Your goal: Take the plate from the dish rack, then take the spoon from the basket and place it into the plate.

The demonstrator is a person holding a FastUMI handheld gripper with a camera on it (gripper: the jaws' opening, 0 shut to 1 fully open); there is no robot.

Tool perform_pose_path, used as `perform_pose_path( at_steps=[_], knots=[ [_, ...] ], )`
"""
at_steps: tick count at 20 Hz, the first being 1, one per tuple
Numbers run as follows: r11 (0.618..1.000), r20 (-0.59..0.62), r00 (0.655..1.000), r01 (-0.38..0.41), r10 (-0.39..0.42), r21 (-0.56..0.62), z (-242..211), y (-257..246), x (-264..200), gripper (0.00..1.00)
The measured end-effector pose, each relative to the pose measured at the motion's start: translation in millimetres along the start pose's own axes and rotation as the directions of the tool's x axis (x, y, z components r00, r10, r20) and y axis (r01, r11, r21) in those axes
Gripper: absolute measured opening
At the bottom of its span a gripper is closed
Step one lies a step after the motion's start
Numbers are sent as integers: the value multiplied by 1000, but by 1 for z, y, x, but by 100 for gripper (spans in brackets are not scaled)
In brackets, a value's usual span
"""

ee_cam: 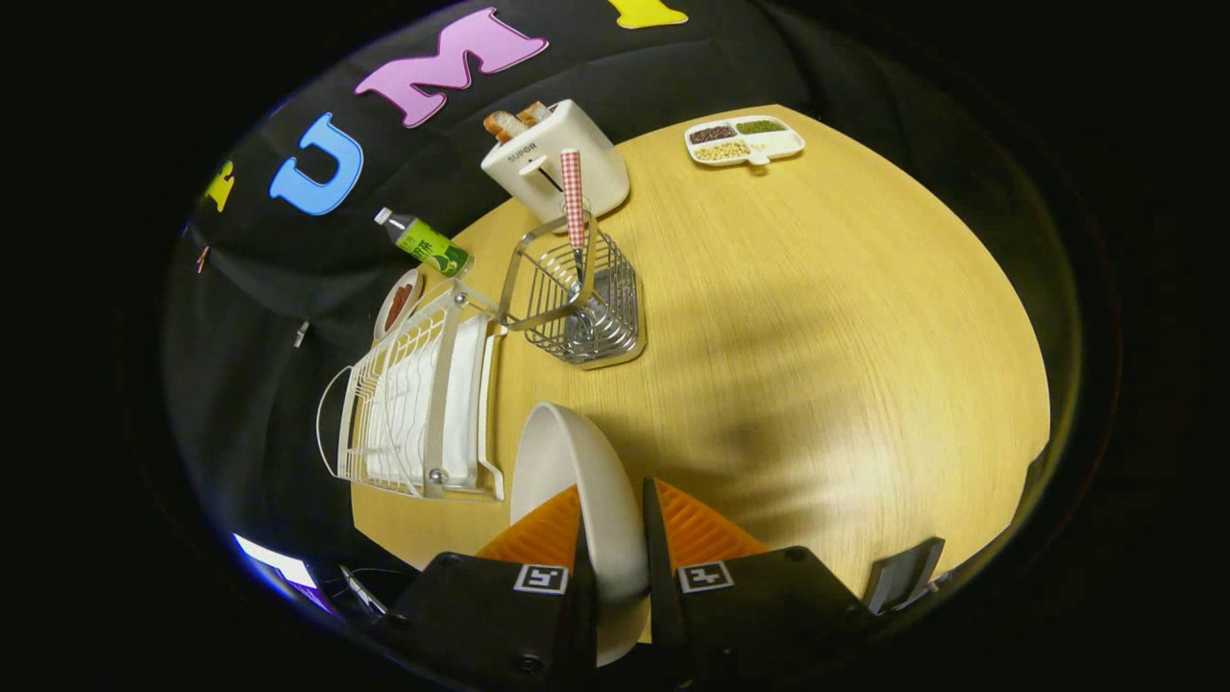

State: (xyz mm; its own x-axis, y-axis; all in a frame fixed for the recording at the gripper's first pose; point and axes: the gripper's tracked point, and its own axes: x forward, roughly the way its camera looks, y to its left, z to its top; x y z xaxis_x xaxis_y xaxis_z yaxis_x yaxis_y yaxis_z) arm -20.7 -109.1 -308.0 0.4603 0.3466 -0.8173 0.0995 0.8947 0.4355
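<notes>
Gripper view: the gripper (612, 538) has its jaws clamped on the rim of the white plate (567, 461), held on edge above the tabletop (817, 336) just beside the dish rack (413, 404), while the checked-handled spoon (574, 197) stands in the wire basket (581, 298) beyond.

Open table (817, 317) right of basket (586, 298); dish rack (413, 404) and toaster (557, 159) crowding its left and far sides.

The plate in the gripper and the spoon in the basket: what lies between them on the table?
In the gripper view, only bare table. The gripper grips the plate; the spoon stands in the basket beyond.
</notes>
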Motion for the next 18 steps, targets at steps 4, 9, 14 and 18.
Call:
perform_pose_path(
  at_steps=[4,9,14,18],
  knots=[
    [999,-43,999,-31,30,-29,-2,-9,17,29],
    [995,2,1000,-20,20,-95,7,-18,19,69],
    [978,170,985,0,36,-209,51,-8,7,98],
    [980,323,945,17,50,-201,102,4,-10,99]
  ],
)
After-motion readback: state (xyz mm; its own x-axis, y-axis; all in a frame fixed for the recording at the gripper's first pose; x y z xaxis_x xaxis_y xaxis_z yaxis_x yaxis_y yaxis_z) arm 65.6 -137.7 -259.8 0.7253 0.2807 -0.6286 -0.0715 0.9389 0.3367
